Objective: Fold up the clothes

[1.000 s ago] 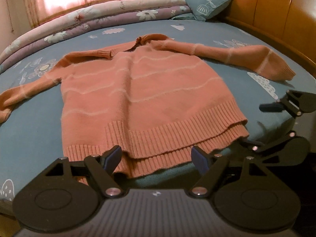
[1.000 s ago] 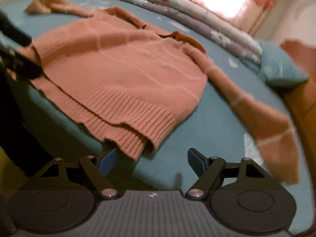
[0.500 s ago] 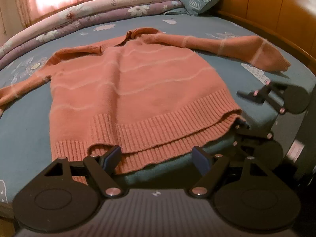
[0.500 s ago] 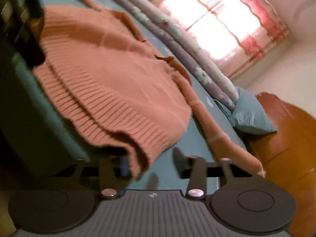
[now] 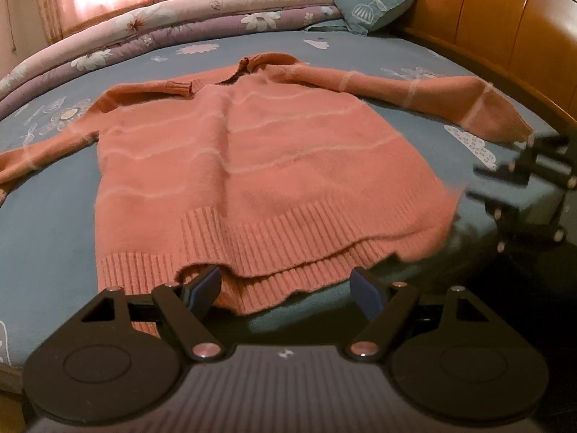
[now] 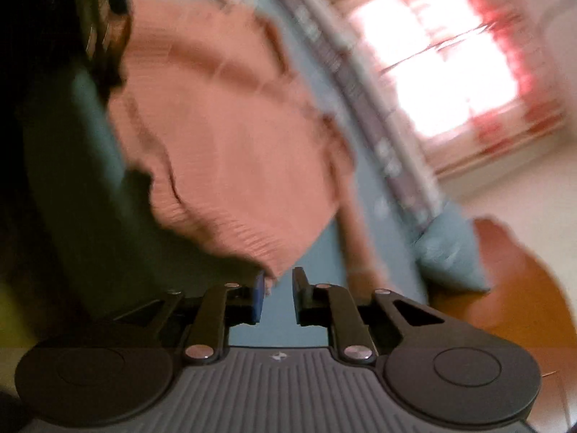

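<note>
Closing on the sweater (image 6: 230, 151) hem corner, the right gripper (image 6: 277, 297) fingers barely catch it and may slip; the left gripper (image 5: 285, 290) fingers gape beside the hem.

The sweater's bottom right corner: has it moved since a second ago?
Yes. That corner of the sweater now sits lifted off the bedsheet, drawn towards the closing right gripper.

I see the left gripper (image 5: 285, 290) as matte black, with two round hubs at the near corners, a grey ribbed housing between them bearing a small white logo, silver pivot screws on the linkage arms, and blue pads (image 5: 203, 287) on the fingers. My right gripper (image 6: 277, 294) matches: same black discs, ribbed grey body, silver screws, blue pads (image 6: 258, 297).
</note>
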Demonstrator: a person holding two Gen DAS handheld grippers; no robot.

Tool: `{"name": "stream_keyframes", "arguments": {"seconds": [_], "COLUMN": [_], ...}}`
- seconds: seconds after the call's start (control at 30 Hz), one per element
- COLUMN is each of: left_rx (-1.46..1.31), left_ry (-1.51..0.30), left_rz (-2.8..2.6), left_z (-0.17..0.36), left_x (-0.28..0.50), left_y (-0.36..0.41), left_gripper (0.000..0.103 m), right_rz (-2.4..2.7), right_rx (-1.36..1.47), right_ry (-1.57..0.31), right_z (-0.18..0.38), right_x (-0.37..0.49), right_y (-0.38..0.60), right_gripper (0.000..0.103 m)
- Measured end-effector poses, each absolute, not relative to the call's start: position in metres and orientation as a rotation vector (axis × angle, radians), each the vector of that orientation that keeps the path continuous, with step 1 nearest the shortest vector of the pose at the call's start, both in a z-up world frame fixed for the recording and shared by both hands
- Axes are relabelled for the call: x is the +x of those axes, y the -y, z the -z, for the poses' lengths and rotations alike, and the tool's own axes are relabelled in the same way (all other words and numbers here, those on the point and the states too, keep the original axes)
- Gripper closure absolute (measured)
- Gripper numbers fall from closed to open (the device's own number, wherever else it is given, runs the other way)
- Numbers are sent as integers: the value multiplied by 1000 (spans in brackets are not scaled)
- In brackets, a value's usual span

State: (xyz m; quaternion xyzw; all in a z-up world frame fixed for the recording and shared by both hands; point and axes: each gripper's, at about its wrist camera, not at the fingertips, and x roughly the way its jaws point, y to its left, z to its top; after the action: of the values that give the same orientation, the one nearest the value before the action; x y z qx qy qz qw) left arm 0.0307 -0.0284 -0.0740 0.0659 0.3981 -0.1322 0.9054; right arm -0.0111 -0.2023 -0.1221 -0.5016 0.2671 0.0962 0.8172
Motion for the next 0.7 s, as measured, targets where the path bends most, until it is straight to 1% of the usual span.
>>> {"name": "stream_keyframes", "arguments": {"seconds": [0.03,0.1,0.13,0.17,0.3,0.43,0.6,0.7], "left_rx": [136,133,133,132,134,147,147,144], "left_ry": [-821,-822,-824,-825,-833,-842,-853,-866], "left_rz": [275,273,268,263,262,264,248,237], "left_z": [73,73,74,74,76,77,80,83], "left_x": [31,31,32,33,36,37,38,41], "left_y": [28,27,27,27,30,32,28,26], "left_gripper": [24,24,24,24,24,24,24,24], "right_rz": [-193,-176,-172,-169,-207,-269,-356,-445], "right_rx": [-1058,-946,-856,-751,-226,202,572,706], "right_ry": [-602,-667,-694,-720,-798,-827,-795,-803], "right_z": [125,122,117,111,93,112,138,151], "right_x": [-8,1,8,15,55,100,132,144], "right_y": [208,223,233,243,294,335,361,363], "right_gripper": [84,70,56,51,51,51,51,51]}}
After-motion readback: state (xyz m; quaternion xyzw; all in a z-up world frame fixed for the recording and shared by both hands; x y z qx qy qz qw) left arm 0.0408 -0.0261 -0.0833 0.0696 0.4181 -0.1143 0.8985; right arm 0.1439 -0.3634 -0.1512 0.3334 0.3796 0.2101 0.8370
